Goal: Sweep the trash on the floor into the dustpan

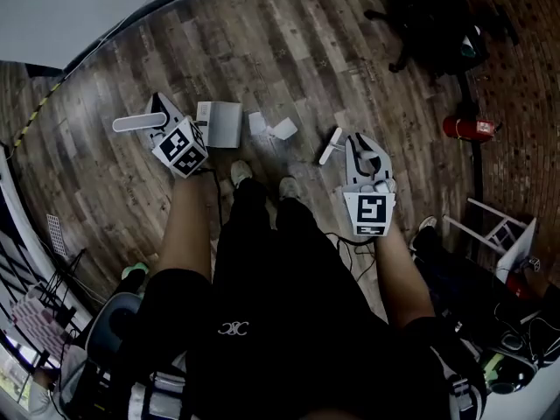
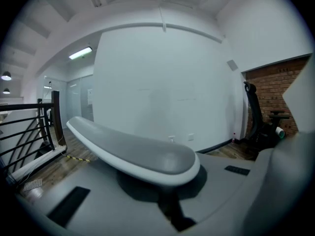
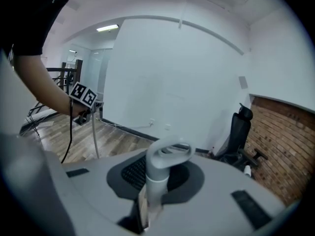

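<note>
Both clenched | left gripper (image 1: 163,119): dustpan handle (image 2: 133,151) | right gripper (image 1: 367,144): broom handle (image 3: 158,171) | wooden floor (image 1: 289,42)

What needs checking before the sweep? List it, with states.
1. Left tongs shut on the dustpan handle: ok.
2. Right tongs shut on the brush handle: ok.
3. Paper scraps lie between dustpan and brush: ok.
4. Dustpan mouth faces the scraps: cannot tell.
5. Shoes apart from the scraps: ok.
</note>
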The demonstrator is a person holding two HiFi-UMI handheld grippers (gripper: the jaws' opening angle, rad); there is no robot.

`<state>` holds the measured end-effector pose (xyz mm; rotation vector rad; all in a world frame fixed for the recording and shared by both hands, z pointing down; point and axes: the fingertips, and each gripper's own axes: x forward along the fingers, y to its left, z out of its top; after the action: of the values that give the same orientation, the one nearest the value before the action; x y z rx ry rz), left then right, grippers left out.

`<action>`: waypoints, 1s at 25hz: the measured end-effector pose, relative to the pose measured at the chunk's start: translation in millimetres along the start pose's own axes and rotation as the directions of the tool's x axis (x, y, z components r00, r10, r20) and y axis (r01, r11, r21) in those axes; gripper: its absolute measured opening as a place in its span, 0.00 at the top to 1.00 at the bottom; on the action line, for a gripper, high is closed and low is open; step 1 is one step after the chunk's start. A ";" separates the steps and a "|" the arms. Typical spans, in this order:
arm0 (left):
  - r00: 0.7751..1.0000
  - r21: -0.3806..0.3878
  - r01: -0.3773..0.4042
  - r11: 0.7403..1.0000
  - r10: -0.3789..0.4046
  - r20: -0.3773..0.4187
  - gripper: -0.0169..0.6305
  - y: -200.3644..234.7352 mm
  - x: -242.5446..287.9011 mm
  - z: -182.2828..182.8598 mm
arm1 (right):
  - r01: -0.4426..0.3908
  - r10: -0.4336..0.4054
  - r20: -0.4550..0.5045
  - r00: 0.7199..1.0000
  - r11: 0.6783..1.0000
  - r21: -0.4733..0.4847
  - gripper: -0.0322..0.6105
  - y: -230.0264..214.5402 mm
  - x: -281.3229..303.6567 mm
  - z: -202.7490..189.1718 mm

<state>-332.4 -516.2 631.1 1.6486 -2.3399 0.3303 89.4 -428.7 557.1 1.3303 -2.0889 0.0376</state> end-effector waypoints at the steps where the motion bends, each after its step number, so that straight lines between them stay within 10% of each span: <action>1: 1.000 0.002 -0.001 1.000 0.001 -0.004 0.98 1.2 6.1 -8.7 | 0.003 -0.003 -0.006 1.000 1.000 -0.004 0.86 5.1 8.2 3.8; 11: 0.989 0.042 0.143 0.989 -0.144 0.030 0.98 -16.8 4.5 -35.9 | -0.191 0.190 -0.013 0.982 0.976 -0.107 0.86 143.5 74.7 53.8; 17: 0.980 0.040 0.195 0.980 -0.196 0.025 0.98 -9.5 7.9 -34.3 | -0.399 0.424 0.166 0.890 0.902 -0.164 0.86 237.7 77.5 141.2; 21: 0.975 0.055 0.220 0.974 -0.220 0.008 0.98 -8.3 8.8 -33.4 | -0.418 0.433 0.307 0.848 0.901 -0.114 0.86 239.1 70.8 187.1; 25: 0.968 0.041 0.252 0.967 -0.252 0.011 0.98 -11.1 5.6 -35.5 | -0.397 0.355 0.309 0.882 0.914 0.085 0.86 200.8 64.0 184.7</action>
<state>-321.0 -513.1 666.8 1.9470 -2.1129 0.3131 -185.8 -448.2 507.9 1.0340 -2.6172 0.1768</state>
